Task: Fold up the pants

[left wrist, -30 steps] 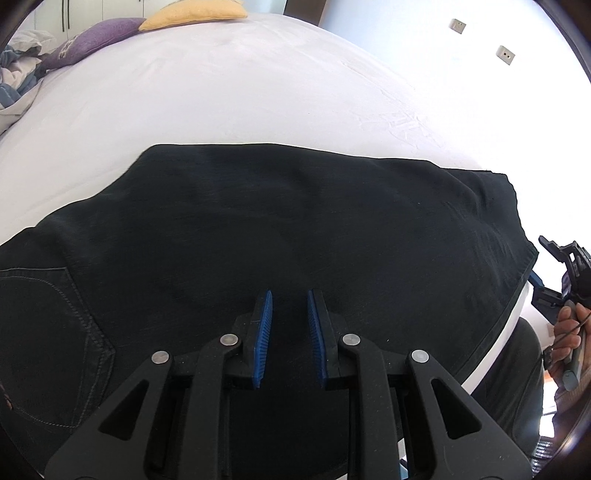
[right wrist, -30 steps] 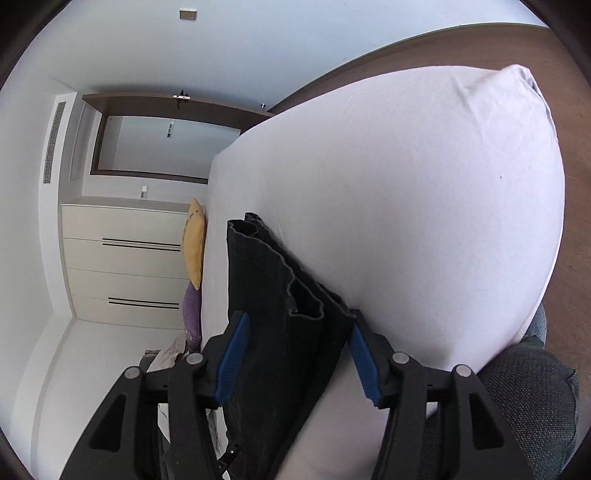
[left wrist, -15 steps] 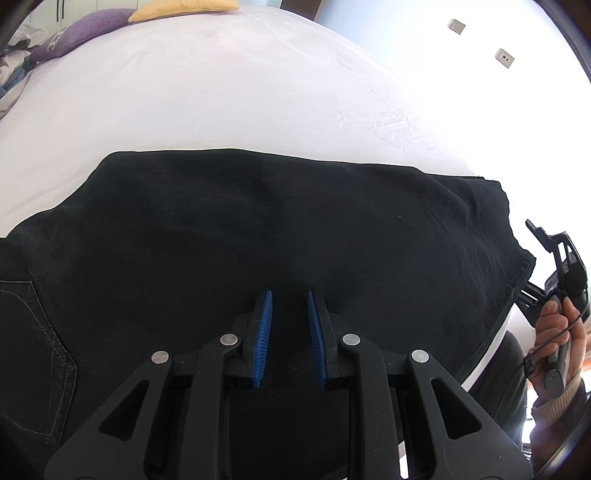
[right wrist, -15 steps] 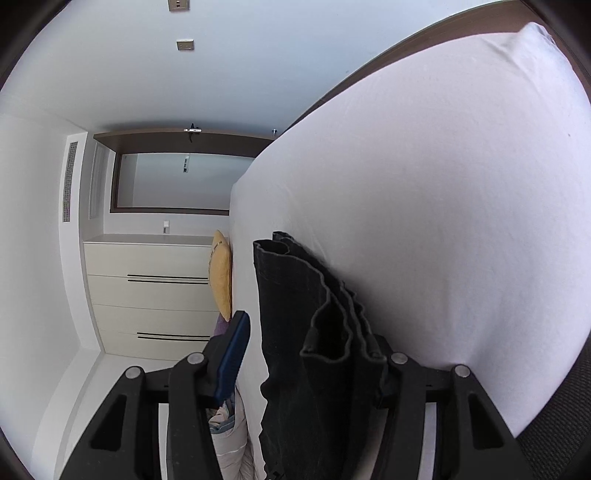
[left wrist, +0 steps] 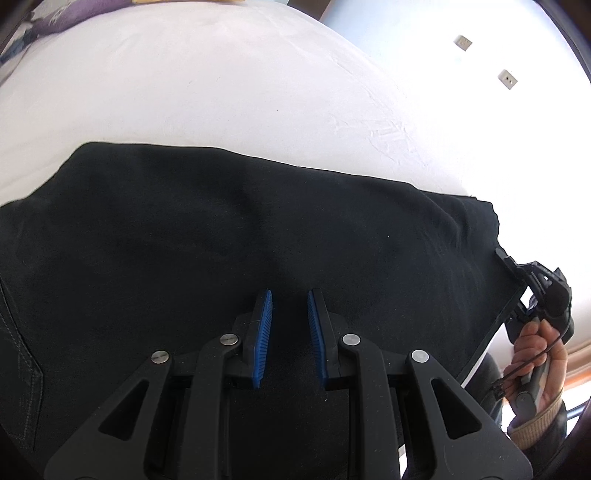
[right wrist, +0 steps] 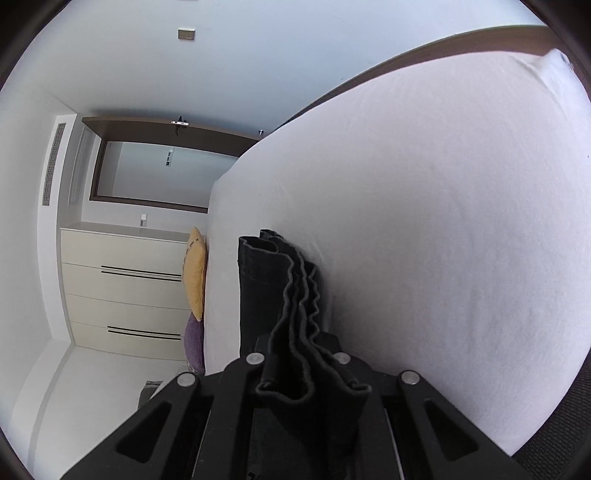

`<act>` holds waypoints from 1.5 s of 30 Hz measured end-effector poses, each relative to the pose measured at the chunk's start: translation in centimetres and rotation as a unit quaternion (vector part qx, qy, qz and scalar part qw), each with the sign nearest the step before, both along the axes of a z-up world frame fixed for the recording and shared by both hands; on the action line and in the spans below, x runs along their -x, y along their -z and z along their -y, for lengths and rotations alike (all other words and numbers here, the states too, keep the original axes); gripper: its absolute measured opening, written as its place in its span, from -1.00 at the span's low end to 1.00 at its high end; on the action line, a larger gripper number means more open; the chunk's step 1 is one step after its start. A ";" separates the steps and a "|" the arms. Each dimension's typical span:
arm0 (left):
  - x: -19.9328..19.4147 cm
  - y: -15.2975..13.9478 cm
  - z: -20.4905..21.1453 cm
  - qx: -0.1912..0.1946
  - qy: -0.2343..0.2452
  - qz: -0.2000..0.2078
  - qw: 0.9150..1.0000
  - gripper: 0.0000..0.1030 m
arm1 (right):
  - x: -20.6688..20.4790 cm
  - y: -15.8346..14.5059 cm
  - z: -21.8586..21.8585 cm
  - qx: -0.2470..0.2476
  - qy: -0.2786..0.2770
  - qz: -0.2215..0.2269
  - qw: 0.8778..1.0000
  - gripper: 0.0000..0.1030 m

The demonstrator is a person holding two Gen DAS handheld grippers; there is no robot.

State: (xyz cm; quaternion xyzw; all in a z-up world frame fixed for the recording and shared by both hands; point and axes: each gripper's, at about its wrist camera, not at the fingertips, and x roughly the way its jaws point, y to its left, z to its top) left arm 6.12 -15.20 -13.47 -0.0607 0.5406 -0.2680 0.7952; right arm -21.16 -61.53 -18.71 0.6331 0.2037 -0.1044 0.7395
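Bright daylight from the right blows out the wall [left wrist: 517, 110]; the pants [left wrist: 258, 240] lose detail; fisheye edges curve, corners dark.

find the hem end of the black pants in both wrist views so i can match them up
Left wrist: the hem end is at the far right, running down to the right hand-held gripper.
Right wrist: the hem end sits bottom centre as stacked wavy layers, clamped in that gripper.
Shared landmark: the white bed sheet; also the purple pillow.
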 end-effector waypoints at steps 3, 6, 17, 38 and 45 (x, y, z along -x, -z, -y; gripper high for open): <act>-0.1 0.3 -0.4 0.019 -0.004 -0.008 1.000 -0.63 | -1.1 -2.9 -1.4 0.060 -0.014 -0.013 0.998 -0.85; -0.2 0.5 -0.9 0.039 -0.016 -0.019 0.999 -0.63 | -3.9 -7.4 -5.6 0.181 -0.082 -0.023 0.980 -0.85; 0.3 0.0 -6.0 0.133 -0.087 -0.055 0.986 0.70 | -10.3 -6.4 -29.4 0.444 -0.383 -0.072 0.807 -0.84; -4.9 1.2 -2.7 0.206 -0.039 -0.195 0.958 0.56 | -7.8 -7.5 -34.0 0.587 -0.336 -0.060 0.734 -0.84; -5.6 0.9 -2.7 0.207 -0.021 -0.199 0.958 -0.74 | -8.0 -7.9 -34.7 0.591 -0.339 -0.066 0.729 -0.83</act>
